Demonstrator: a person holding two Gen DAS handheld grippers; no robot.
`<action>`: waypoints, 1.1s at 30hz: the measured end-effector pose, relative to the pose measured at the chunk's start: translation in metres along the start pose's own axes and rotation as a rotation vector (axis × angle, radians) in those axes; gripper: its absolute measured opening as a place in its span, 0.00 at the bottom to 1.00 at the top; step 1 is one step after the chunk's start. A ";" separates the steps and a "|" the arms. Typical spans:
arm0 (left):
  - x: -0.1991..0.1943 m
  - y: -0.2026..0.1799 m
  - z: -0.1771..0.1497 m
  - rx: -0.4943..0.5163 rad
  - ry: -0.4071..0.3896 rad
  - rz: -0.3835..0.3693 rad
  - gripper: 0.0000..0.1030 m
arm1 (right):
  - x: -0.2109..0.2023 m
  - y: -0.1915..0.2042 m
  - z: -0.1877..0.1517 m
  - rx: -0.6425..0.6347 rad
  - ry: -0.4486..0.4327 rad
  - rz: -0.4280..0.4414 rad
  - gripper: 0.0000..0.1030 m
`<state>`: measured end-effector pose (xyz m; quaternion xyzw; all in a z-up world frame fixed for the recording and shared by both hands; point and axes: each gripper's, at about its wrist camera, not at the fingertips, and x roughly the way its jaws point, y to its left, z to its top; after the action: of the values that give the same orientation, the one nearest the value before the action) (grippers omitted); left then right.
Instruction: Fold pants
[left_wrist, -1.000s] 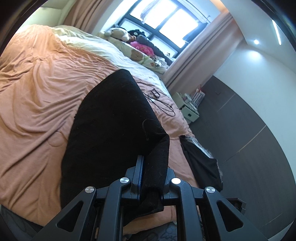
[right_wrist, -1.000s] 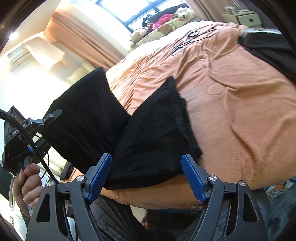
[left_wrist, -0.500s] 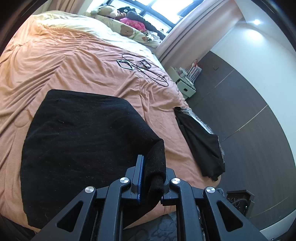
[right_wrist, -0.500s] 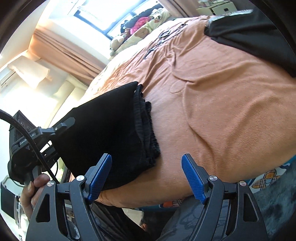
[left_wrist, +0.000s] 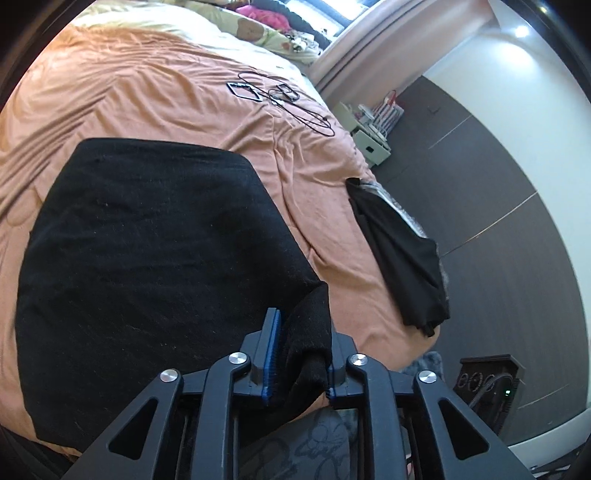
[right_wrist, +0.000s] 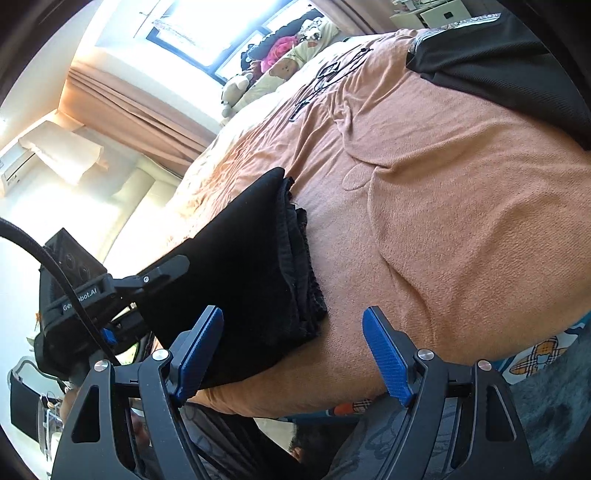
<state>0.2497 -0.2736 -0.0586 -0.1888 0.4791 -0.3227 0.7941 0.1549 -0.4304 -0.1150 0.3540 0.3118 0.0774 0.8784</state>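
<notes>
you had two grippers in play and one pair of black pants (left_wrist: 147, 266), folded into a broad slab that filled the left and centre of the left wrist view, lying on the orange bedspread (left_wrist: 166, 96). your left gripper (left_wrist: 301, 354), at the bottom centre of that view, had just been opening its jaws; a bunched corner of the pants sat between them, with a sliver of gap beside the left pad, so the grip looked loosened rather than pressing. your right gripper (right_wrist: 291, 354) stood wide apart at the bottom of its own view, holding nothing, the pants' stacked edge (right_wrist: 295, 273) just above it. one second dark garment (left_wrist: 399, 254) hung over the bed's right edge. two small flat devices with one looped cable (left_wrist: 280, 92) lay in the upper centre.
</notes>
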 end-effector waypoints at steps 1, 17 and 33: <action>-0.003 0.003 0.000 -0.006 0.000 -0.016 0.34 | 0.001 0.001 0.000 -0.001 0.000 0.004 0.75; -0.062 0.064 0.000 -0.055 -0.093 0.096 0.58 | 0.054 0.025 -0.004 -0.017 0.075 0.043 0.74; -0.071 0.145 -0.013 -0.179 -0.074 0.196 0.59 | 0.090 0.004 -0.008 0.031 0.115 -0.077 0.05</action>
<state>0.2622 -0.1195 -0.1076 -0.2228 0.4926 -0.1926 0.8189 0.2223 -0.3904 -0.1610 0.3503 0.3761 0.0588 0.8558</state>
